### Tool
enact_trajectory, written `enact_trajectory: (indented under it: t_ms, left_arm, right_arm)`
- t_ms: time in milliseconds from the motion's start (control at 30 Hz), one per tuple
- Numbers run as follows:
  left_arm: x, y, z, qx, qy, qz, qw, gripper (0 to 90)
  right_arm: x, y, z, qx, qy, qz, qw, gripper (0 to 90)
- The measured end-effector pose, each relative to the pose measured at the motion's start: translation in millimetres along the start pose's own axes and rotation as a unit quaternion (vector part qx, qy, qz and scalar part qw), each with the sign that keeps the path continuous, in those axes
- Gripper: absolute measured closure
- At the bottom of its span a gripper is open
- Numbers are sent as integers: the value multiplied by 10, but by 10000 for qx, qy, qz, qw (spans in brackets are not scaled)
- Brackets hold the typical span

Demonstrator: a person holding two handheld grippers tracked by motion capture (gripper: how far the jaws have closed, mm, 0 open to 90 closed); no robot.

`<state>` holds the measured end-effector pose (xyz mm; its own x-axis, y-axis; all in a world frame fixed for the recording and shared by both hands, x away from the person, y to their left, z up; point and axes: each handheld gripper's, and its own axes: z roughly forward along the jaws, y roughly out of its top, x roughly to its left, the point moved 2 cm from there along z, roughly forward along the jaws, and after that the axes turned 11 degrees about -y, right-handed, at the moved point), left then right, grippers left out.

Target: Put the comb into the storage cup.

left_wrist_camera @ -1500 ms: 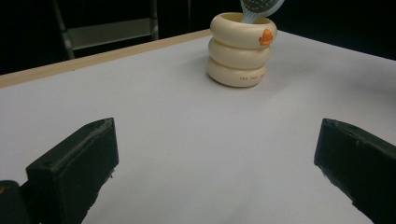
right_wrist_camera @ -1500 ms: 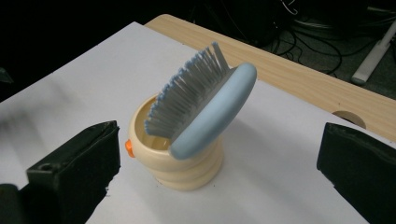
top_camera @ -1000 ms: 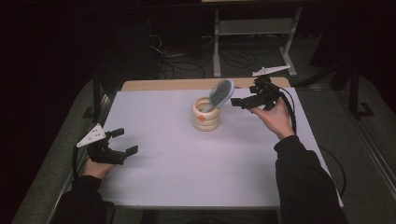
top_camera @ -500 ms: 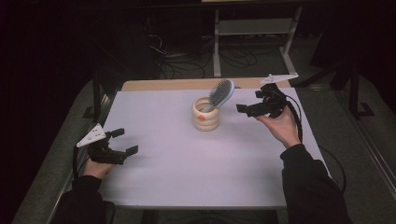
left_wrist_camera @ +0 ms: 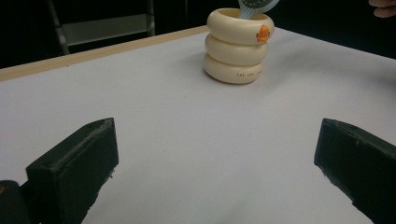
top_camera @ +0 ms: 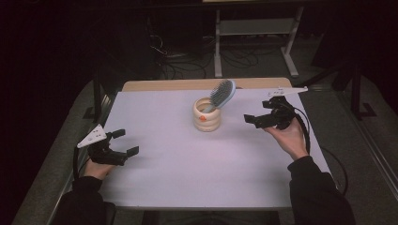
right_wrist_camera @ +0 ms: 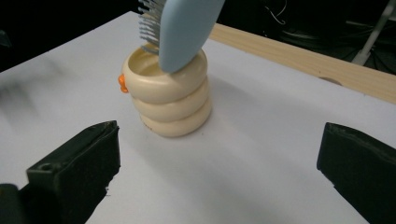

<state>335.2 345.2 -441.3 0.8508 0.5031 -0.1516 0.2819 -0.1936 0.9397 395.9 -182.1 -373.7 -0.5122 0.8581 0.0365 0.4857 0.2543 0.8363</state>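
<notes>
Cream ringed cup (top_camera: 208, 116) stands upright mid-counter toward the far edge, blue hairbrush (top_camera: 221, 94) in it handle down, head leaning right over the rim. Right gripper (top_camera: 256, 121) sits right of the cup, apart from it, fingers spread, empty. Left gripper (top_camera: 123, 142) sits near the counter's (top_camera: 187, 173) left edge, fingers spread, empty. Wide bare white surface between them and along the near edge.
</notes>
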Motion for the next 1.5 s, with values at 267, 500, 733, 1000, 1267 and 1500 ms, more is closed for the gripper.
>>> enact_trajectory:
  t_ms: [267, 500, 733, 1000, 1267, 1500]
  left_arm:
    - [-1, 0, 0, 1, 0, -1, 10000, 0]
    - [-1, -1, 3, 4, -2, -6, 10000, 0]
    - [-3, -2, 8, 19, -14, 6, 10000, 0]
    - [-4, -2, 2, 25, -7, -7, 10000, 0]
    - [-2, -3, 4, 36, -6, -13, 10000, 0]
    - [2, -6, 4, 39, -12, -37, 10000, 0]
  right_arm:
    - [-55, -128, -86, -37, -60, 52, 10000, 0]
    - [-59, -232, -149, -59, -52, 69, 9999, 0]
    - [-35, -364, -185, -23, -53, 8, 10000, 0]
    - [-32, -504, -240, -16, -55, 15, 10000, 0]
    - [-52, -630, -311, -33, -97, 59, 9999, 0]
    - [-54, -703, -380, -88, -98, 87, 9999, 0]
